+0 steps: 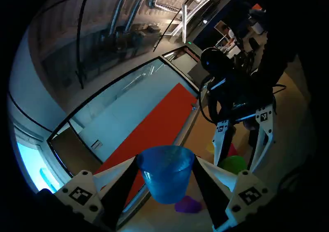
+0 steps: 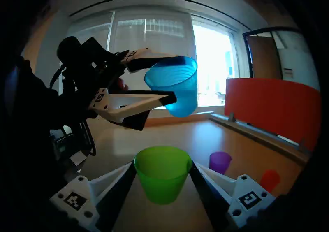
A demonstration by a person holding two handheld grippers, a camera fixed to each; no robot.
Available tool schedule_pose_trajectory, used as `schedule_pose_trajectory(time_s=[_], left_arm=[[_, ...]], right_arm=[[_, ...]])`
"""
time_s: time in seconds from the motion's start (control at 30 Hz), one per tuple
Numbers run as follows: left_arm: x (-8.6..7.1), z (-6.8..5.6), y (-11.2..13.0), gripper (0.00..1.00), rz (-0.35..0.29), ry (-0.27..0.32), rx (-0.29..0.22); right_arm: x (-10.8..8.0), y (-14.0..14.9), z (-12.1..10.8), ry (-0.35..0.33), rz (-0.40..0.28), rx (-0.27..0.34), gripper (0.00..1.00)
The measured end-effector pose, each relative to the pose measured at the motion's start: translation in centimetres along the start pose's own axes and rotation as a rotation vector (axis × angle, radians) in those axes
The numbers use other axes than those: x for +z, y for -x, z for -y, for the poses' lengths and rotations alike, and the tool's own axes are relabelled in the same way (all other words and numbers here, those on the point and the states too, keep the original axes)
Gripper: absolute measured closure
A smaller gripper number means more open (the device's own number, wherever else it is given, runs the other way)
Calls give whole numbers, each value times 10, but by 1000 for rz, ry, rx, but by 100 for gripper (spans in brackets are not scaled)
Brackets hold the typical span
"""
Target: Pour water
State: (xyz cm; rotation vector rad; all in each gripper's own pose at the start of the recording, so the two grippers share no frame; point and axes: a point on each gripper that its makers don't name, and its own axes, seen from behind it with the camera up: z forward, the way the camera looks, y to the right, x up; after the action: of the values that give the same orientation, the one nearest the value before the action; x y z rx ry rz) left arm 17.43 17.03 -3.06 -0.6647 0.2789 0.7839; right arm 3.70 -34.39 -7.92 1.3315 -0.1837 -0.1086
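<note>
A blue translucent cup [image 1: 166, 182] sits between the fingers of my left gripper [image 1: 165, 160], which is shut on it. In the right gripper view that left gripper [image 2: 179, 79] holds the blue cup [image 2: 174, 88] raised and tilted, above and beyond the green cup [image 2: 163, 180]. My right gripper [image 2: 163, 165] is shut on the green cup, which stands upright over the wooden table [image 2: 205, 137]. In the left gripper view, the right gripper [image 1: 235, 165] appears farther off with the green cup [image 1: 232, 162]. I cannot make out any water.
A purple cup [image 2: 219, 161] and a red cup [image 2: 269, 179] stand on the table to the right of the green one. A red panel [image 2: 271, 108] runs along the table's right side. Bright windows [image 2: 164, 38] lie behind. A person's dark sleeve [image 2: 28, 108] is at the left.
</note>
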Motion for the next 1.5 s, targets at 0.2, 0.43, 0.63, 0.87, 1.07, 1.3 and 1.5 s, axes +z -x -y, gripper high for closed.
schedule_pose_trajectory(time_s=[0.2,0.43,0.63,0.87,1.07,1.3,1.5], left_arm=[[1,0,1,12,3,1,17],[3,2,1,12,3,-4,38],[4,3,-1,12,1,-6,50],[5,4,0,12,2,-6,58],[4,5,0,12,1,-8,60],[5,6,-1,12,-4,-12,73],[6,5,1,12,-2,-9,77]], right_arm=[[1,-1,0,-2,-3,1,7],[-1,-3,-1,0,-6,-1,7],[-1,-7,-1,0,-12,-4,7],[-1,-9,-2,3,-16,-8,7],[-1,-11,-1,3,-19,-10,7],[0,-12,-1,4,-19,-10,7],[0,-13,-1,2,-20,-11,7]])
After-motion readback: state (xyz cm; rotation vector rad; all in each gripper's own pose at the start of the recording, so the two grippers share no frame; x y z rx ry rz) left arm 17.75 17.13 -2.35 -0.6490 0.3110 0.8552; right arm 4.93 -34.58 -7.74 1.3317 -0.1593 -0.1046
